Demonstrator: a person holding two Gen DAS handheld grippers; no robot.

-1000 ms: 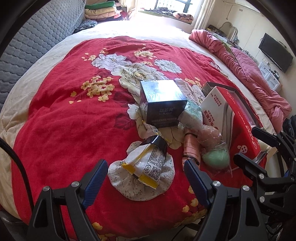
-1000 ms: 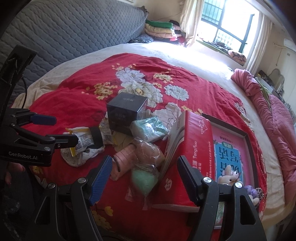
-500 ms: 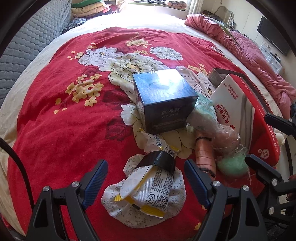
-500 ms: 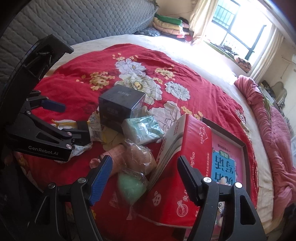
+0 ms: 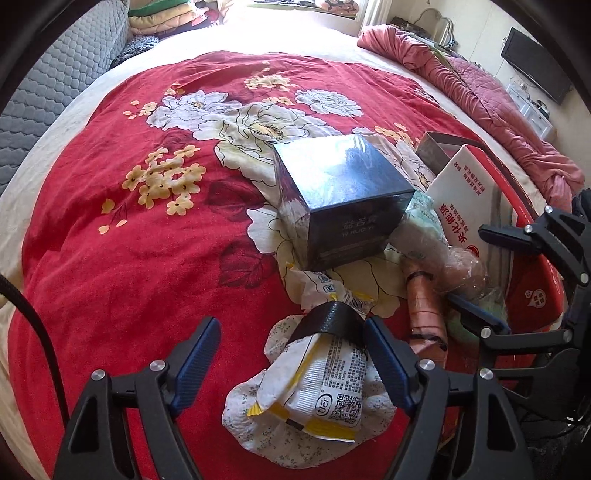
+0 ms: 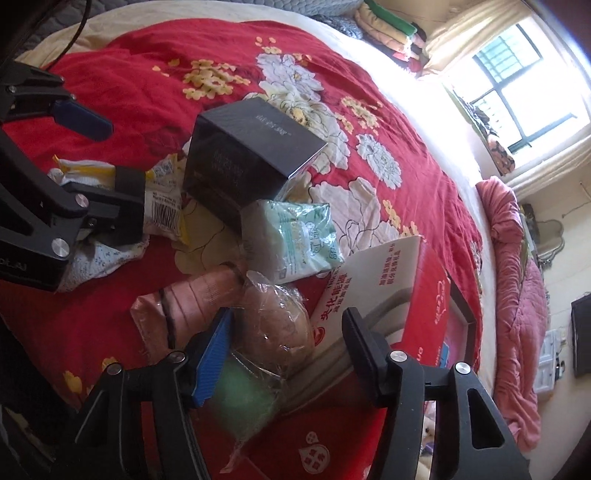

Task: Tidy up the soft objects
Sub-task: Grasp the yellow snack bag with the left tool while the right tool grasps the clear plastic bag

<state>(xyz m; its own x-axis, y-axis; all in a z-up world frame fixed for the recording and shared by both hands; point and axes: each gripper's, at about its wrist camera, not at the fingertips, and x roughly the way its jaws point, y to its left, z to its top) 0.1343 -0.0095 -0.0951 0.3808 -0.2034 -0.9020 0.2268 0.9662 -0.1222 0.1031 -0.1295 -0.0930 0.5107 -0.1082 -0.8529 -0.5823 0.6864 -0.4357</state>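
Observation:
A white-and-yellow snack packet with a black band lies on a small floral cloth on the red flowered bedspread. My left gripper is open, its fingers either side of the packet's upper end. My right gripper is open, low over a clear bag holding a brown sponge and a green sponge. A pink roll lies left of it, a pale green tissue pack beyond. The right gripper also shows in the left wrist view.
A dark blue-black box stands mid-bed behind the packet. A red-and-white carton leans at the right over a framed box. A pink quilt lies far right. Folded clothes are stacked by the window.
Both grippers have moved forward and down. The left now straddles the snack packet; the right has closed in over the bagged sponges and rolled to the side.

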